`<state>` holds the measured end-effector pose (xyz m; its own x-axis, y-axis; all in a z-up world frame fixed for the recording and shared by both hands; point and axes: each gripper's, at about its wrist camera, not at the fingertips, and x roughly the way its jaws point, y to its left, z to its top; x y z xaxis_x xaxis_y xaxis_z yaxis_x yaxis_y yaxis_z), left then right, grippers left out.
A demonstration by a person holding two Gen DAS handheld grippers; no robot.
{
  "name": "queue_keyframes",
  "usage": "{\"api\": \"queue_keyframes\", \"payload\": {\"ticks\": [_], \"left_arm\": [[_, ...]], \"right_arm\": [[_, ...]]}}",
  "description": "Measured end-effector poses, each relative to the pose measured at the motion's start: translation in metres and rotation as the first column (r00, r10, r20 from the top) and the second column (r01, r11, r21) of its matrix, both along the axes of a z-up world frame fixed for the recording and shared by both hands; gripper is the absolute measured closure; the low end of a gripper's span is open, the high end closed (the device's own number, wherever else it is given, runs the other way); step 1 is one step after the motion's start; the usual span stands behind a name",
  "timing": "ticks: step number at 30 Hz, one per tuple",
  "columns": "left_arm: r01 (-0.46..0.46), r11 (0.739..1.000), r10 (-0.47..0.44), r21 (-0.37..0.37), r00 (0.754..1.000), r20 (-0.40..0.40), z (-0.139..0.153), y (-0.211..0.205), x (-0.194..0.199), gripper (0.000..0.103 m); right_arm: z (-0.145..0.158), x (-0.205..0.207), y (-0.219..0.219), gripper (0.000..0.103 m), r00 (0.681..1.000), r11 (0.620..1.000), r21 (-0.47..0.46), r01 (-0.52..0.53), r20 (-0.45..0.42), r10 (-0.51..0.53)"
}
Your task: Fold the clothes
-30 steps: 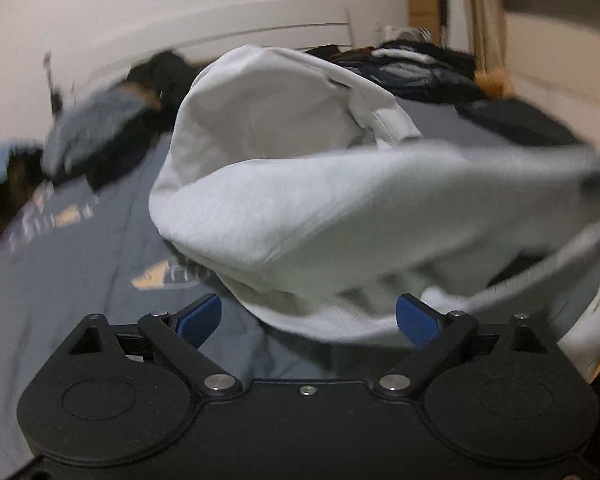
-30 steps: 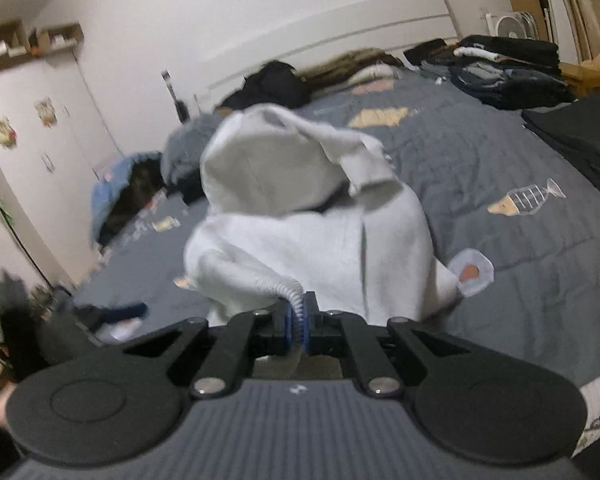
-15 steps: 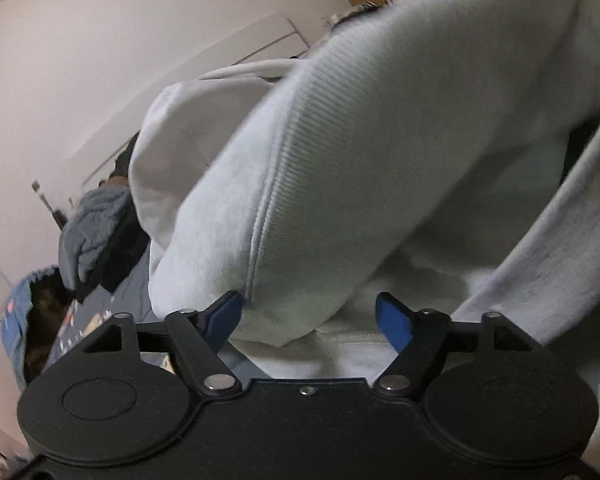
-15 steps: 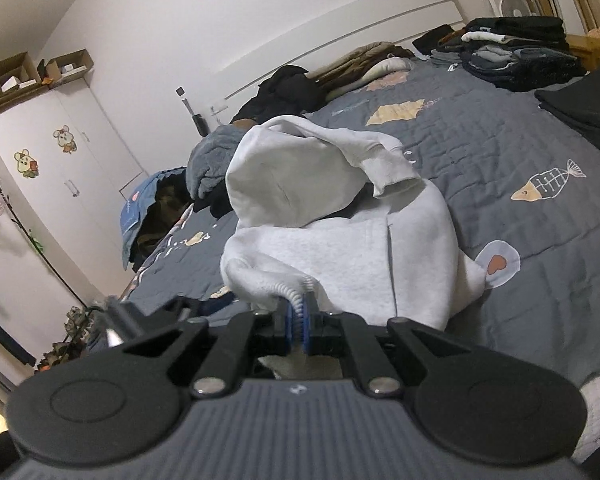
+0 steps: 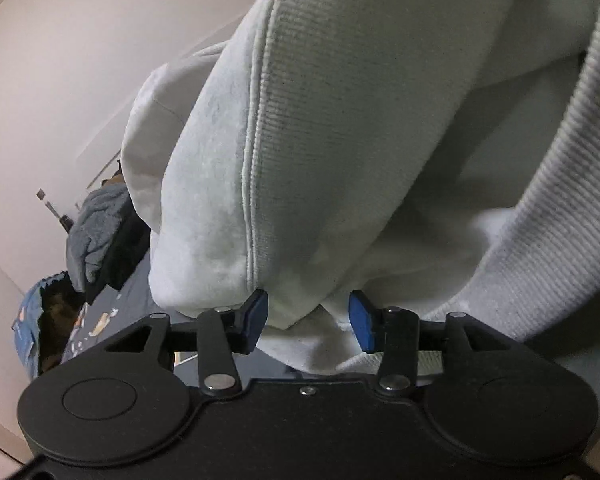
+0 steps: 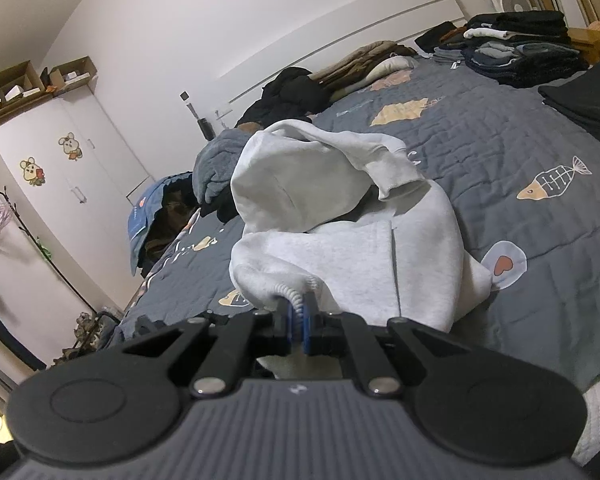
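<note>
Right gripper [image 6: 296,316] was clamped on the ribbed hem of the grey hoodie [image 6: 340,216], heaped mid-frame on the bed [image 6: 520,128]. Left gripper [image 5: 308,318] had just been closing, a fold between its blue pads, not pinched yet. Bare quilt lay to the right.

Left gripper [image 5: 308,322] fingers part-open, closing; right gripper [image 6: 297,322] fingers clamped together.

Light grey hoodie [image 6: 352,216], ribbed cuffs and hem, paler inside the hood. Dark grey quilted bedspread [image 6: 520,128] printed with an orange-and-white fish skeleton [image 6: 554,179] and a pale bubble with an orange heart [image 6: 503,265]. Black claws with blue pads [image 5: 258,316]. White wardrobe [image 6: 52,184] with cartoon mouse stickers [image 6: 32,170]. White headboard [image 6: 340,44]. Dark folded stack [image 6: 516,42].
</note>
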<state>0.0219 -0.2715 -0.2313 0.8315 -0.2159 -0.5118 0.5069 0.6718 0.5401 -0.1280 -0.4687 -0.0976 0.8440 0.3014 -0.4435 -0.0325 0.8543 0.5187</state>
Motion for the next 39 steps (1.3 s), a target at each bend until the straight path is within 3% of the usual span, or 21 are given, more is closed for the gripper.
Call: {"api": "queue_keyframes", "payload": {"ticks": [2,4,5,6,8,15,21,24,27,30,33,34,36,37,39], "left_arm": [[-0.022,0.998,0.020,-0.055,0.999,-0.048,0.004,0.002,0.011,0.068],[-0.027,0.997,0.021,-0.076,0.997,-0.073,0.005,0.003,0.018,0.071],[-0.020,0.997,0.015,-0.075,0.998,-0.064,0.005,0.002,0.018,0.090],[-0.014,0.997,0.010,-0.076,0.999,-0.054,0.006,0.002,0.017,0.099],[-0.005,0.996,0.002,-0.091,0.999,-0.033,0.011,0.004,0.015,0.100],[-0.023,0.963,0.024,-0.269,1.000,-0.001,0.082,0.043,-0.006,0.101],[-0.003,0.947,0.014,-0.322,0.999,0.033,0.165,0.090,-0.050,0.101],[0.040,0.926,-0.024,-0.376,0.999,0.046,0.210,0.112,-0.064,0.102],[0.088,0.924,-0.070,-0.372,0.996,0.062,0.233,0.113,-0.074,0.102],[0.074,0.943,-0.056,-0.325,0.996,0.065,0.223,0.098,-0.061,0.101],[-0.010,0.961,-0.003,-0.275,0.999,-0.045,0.188,0.082,-0.026,0.097],[-0.047,0.967,0.025,-0.249,0.995,-0.093,0.174,0.077,-0.016,0.092],[-0.124,0.976,0.094,-0.181,0.982,-0.166,0.145,0.068,-0.006,0.073],[-0.143,0.977,0.113,-0.158,0.976,-0.186,0.131,0.066,-0.006,0.058],[-0.150,0.982,0.124,-0.112,0.971,-0.206,0.110,0.064,-0.013,0.052]], "right_arm": [[0.000,0.000,0.001,0.098,1.000,1.000,0.001,-0.001,0.000,0.001],[0.000,0.001,0.001,0.098,1.000,1.000,0.003,-0.001,0.000,0.001],[0.000,0.001,0.001,0.098,1.000,1.000,0.004,-0.001,0.000,0.001],[0.000,0.001,0.001,0.098,1.000,1.000,0.000,0.001,0.000,-0.001],[0.000,0.001,-0.001,0.098,1.000,1.000,-0.009,0.003,0.000,-0.003],[0.007,-0.001,-0.007,0.098,1.000,0.999,-0.037,0.013,0.006,-0.013],[0.017,-0.005,-0.013,0.098,0.999,0.998,-0.048,0.034,0.031,-0.033],[0.026,-0.008,-0.019,0.098,0.997,0.998,-0.043,0.046,0.062,-0.044],[0.038,-0.012,-0.023,0.098,0.994,0.997,-0.059,0.057,0.097,-0.052],[0.042,-0.008,-0.025,0.098,0.993,0.996,-0.071,0.057,0.108,-0.050],[0.038,0.006,-0.023,0.098,0.996,0.994,-0.097,0.042,0.086,-0.033],[0.035,0.011,-0.024,0.098,0.997,0.995,-0.100,0.031,0.074,-0.024],[0.030,0.019,-0.023,0.098,0.998,0.996,-0.082,0.023,0.065,-0.018],[0.028,0.023,-0.023,0.098,0.998,0.997,-0.074,0.020,0.061,-0.015],[0.029,0.026,-0.024,0.098,0.998,0.997,-0.071,0.022,0.065,-0.017]]}}
